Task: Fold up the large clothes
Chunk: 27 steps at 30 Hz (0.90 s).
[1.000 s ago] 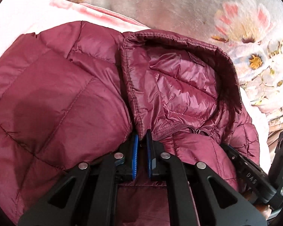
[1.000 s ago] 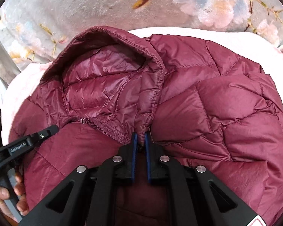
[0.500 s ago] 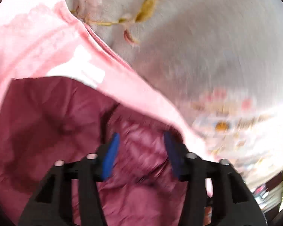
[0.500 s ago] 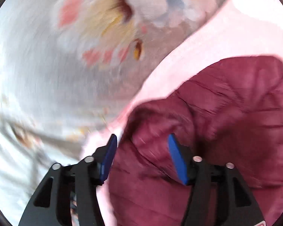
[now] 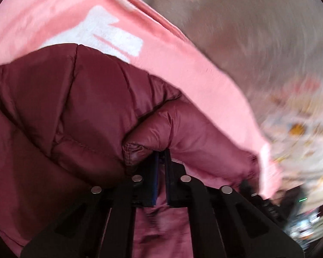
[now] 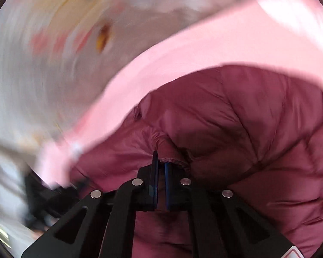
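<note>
Maroon quilted puffer jacket [image 5: 79, 111] lies bunched on a pink blanket [image 5: 183, 60], which sits over a floral bedspread [image 5: 269, 32] that shows far and to the right. Frames are motion-blurred.

Left gripper [image 5: 160, 157]: jaws nearly closed, pinching a rolled fold of the jacket at its near edge. Right gripper [image 6: 160, 161]: jaws likewise almost together, clamped on a stitched hem or cuff edge of the same jacket [image 6: 247, 118]. Which part of the garment each holds (hood, collar, sleeve) cannot be told from here.

Judgement: a two-point carry of a fold is in hand.

- Keep both grips level and the fabric between them taut, so the padded layers land flat.
- Move both hands together; slippery shell fabric may slide out of a thin pinch.
- Lay the edge down square to the body before opening the jaws.
- Puffy fill will spring back; press the crease afterwards.
</note>
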{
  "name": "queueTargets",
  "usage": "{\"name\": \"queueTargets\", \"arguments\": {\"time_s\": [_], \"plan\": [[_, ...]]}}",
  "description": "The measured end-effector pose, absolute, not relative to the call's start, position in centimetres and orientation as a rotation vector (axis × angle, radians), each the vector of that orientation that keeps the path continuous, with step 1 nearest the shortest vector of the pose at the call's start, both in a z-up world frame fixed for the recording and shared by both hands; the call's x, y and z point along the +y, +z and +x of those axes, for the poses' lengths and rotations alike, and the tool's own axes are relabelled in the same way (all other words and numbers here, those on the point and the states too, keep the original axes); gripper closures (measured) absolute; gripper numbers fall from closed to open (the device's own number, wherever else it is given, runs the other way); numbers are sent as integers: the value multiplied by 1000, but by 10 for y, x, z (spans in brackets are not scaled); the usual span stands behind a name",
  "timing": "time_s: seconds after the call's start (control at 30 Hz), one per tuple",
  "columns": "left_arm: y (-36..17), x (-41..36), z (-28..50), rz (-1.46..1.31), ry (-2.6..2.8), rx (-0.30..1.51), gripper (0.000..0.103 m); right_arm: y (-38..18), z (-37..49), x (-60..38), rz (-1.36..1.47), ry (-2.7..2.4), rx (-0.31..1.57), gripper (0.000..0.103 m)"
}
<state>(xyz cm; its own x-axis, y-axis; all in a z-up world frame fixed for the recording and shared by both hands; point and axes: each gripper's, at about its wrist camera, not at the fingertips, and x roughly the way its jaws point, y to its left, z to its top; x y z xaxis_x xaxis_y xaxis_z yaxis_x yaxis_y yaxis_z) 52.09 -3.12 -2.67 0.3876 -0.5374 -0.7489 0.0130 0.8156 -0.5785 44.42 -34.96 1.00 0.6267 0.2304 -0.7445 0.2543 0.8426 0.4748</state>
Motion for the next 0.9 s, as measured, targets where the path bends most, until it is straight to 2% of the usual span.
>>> {"name": "queueTargets", "arguments": {"time_s": [0.17, 0.3, 0.53, 0.9], "plan": [[-26, -51, 510, -325, -340, 1028, 99, 14, 449, -300, 152, -84, 885, 101], [-32, -61, 504, -262, -327, 963, 100, 5, 447, -277, -4, -136, 831, 101], [-34, -80, 491, -124, -272, 886, 100, -1, 444, -275, -3, -143, 805, 101], [-37, -74, 487, -149, -283, 884, 100, -5, 448, -285, 8, -142, 811, 101]]}}
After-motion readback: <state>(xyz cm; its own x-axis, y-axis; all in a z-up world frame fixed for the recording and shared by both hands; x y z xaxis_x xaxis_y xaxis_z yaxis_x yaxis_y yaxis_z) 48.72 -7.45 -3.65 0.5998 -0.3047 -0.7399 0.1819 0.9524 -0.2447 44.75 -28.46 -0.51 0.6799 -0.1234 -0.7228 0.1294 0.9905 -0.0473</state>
